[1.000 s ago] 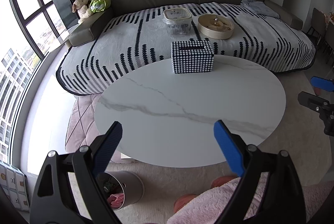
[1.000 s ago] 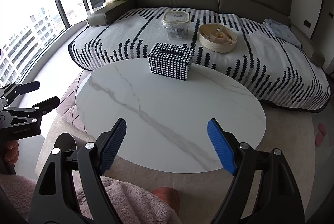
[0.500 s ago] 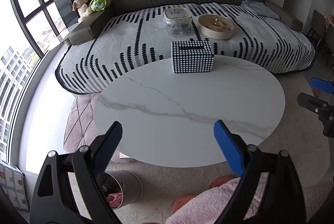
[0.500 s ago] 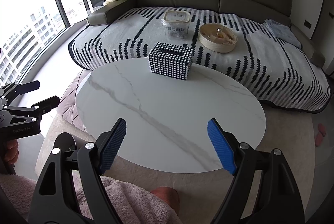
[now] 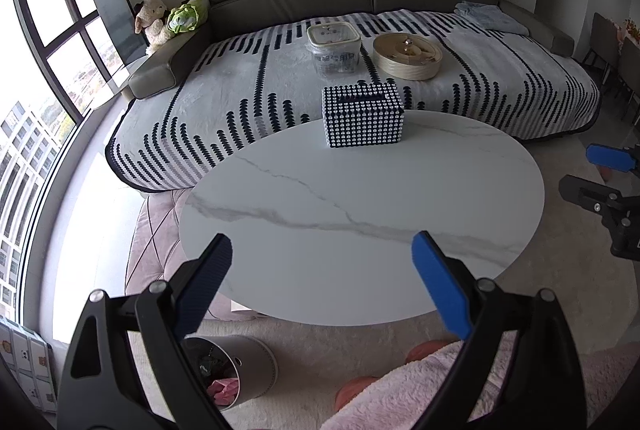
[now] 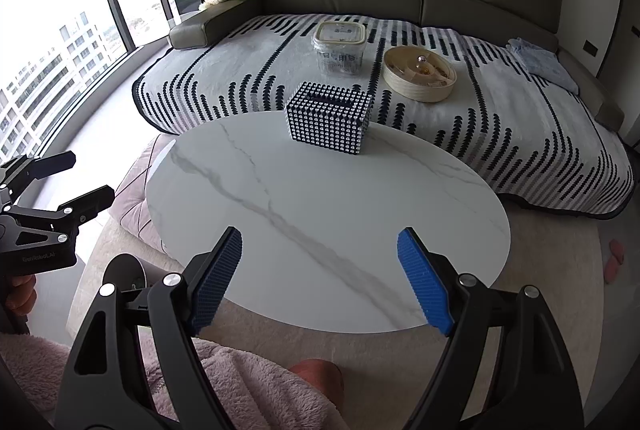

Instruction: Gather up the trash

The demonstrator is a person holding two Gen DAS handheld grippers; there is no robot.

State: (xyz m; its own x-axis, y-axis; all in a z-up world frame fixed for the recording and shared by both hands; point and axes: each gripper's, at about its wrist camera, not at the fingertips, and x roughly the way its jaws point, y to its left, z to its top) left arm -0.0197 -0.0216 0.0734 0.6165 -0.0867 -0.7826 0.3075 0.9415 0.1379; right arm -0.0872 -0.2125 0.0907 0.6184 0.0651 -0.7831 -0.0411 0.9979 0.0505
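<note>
Both the left gripper [image 5: 322, 280] and the right gripper [image 6: 320, 276] hover over the near edge of the white marble tabletop [image 5: 360, 197], fingers spread wide apart and holding nothing. A studded tissue box [image 5: 363, 116] stands at the tabletop's far edge. The trash bin [image 5: 240, 370], holding some pink scraps, stands on the carpet below the tabletop's near left side.
</note>
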